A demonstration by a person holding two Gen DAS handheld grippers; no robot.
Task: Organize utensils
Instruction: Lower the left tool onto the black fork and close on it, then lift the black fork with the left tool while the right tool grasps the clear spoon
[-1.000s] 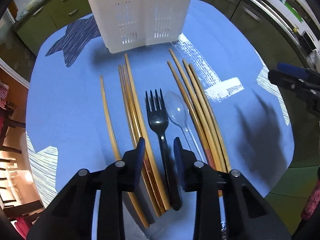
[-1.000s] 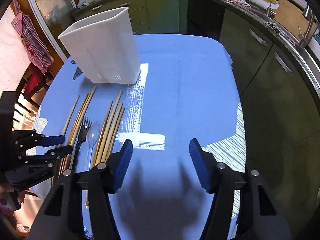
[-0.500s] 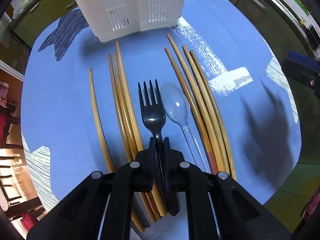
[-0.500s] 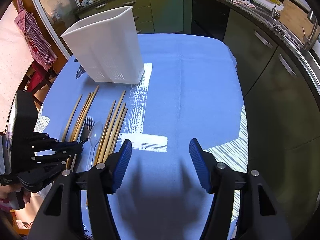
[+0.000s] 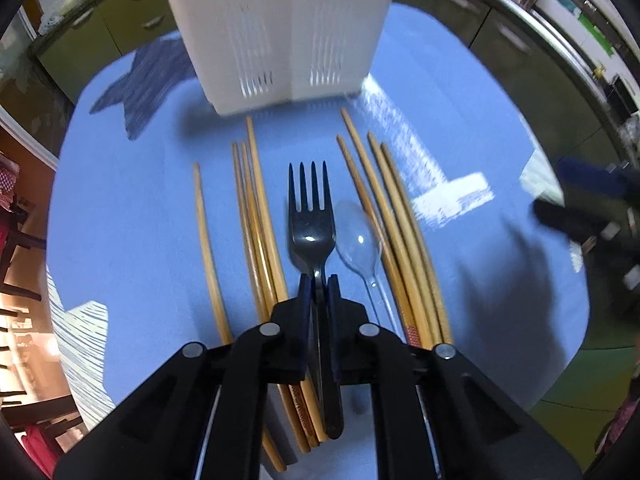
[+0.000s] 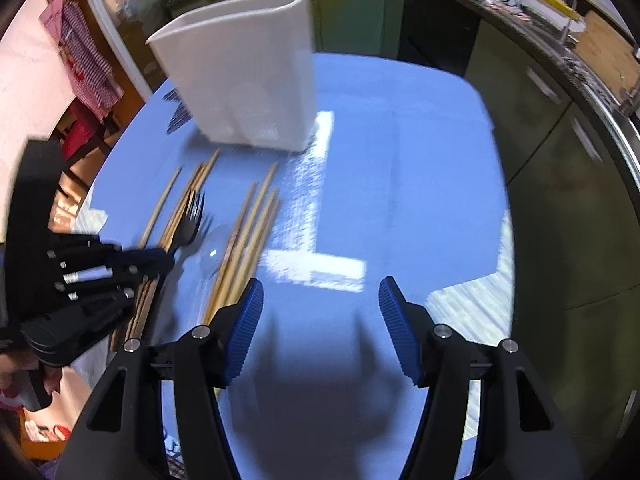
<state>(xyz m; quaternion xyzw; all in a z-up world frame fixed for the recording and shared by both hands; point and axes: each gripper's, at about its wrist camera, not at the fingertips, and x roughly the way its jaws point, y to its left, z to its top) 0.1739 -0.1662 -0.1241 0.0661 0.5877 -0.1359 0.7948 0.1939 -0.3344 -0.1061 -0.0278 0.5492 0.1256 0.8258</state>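
A blue tablecloth covers the table, with a white utensil holder standing straight ahead of the left gripper. That gripper's fingers are clamped on the neck of a black fork, tines pointing ahead, flanked by wooden chopsticks and a clear spoon to its right. The right gripper hovers over bare cloth, fingers spread wide, holding nothing.

The fork lies before the bin, chopsticks at its left, the spoon at its right.
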